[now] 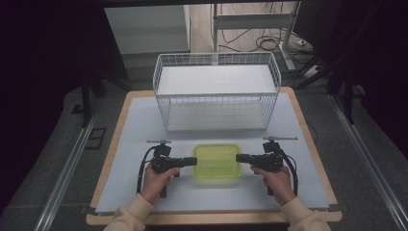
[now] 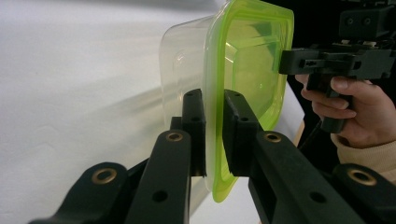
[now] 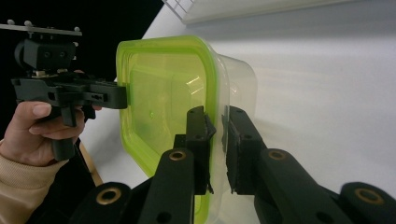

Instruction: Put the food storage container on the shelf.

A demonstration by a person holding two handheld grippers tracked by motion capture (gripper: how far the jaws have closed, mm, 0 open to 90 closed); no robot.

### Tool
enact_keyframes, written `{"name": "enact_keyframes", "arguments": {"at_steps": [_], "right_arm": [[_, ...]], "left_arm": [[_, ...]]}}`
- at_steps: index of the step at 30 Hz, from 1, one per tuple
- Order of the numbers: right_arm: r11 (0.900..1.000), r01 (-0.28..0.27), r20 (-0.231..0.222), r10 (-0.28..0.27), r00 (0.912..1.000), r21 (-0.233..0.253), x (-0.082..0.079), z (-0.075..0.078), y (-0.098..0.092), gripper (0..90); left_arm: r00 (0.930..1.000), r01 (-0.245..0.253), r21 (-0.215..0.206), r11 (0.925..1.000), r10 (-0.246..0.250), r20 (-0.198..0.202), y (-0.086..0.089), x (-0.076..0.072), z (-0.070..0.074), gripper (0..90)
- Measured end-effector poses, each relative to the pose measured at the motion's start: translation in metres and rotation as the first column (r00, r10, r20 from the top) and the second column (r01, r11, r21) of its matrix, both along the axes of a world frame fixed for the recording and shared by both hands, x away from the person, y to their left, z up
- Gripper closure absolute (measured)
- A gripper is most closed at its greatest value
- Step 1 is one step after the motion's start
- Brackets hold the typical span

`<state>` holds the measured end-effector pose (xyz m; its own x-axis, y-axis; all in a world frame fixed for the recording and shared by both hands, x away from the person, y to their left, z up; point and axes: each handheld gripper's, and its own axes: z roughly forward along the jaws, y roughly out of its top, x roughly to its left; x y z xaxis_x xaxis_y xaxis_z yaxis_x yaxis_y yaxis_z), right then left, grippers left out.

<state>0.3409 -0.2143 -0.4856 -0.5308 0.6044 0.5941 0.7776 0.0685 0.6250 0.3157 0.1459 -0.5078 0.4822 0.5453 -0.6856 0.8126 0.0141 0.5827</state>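
A clear plastic food container with a lime-green lid (image 1: 217, 161) sits near the table's front centre. My left gripper (image 1: 192, 161) is clamped on the lid's left rim, and my right gripper (image 1: 239, 158) on its right rim. In the left gripper view the lid rim (image 2: 214, 121) runs between the two black jaws of my left gripper (image 2: 214, 140). The right gripper view shows my right gripper (image 3: 215, 149) pinching the green rim (image 3: 215, 93), with the other hand and its gripper (image 3: 70, 95) on the far side of the container.
A white wire basket (image 1: 216, 91) stands behind the container at the table's back centre. The pale table surface (image 1: 139, 120) has free room left and right of the hands. Dark floor and metal rails (image 1: 67, 163) surround the table.
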Motion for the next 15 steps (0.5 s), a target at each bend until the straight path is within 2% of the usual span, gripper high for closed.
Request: {"name": "enact_keyframes", "arguments": {"at_steps": [7, 15], "right_arm": [[1.000, -0.001, 0.054, 0.001, 0.9986, 0.010, -0.004, 0.015, 0.001, 80.6], [1.000, -0.010, 0.116, 0.010, 0.9932, -0.007, -0.004, 0.029, 0.005, 80.6]], "left_arm": [[0.9987, -0.002, 0.001, 1.0000, 0.002, 0.050, 0.001, -0.004, 0.016, 80.7], [0.9977, -0.005, 0.004, 1.0000, 0.005, 0.068, 0.004, 0.000, 0.026, 80.8]]}}
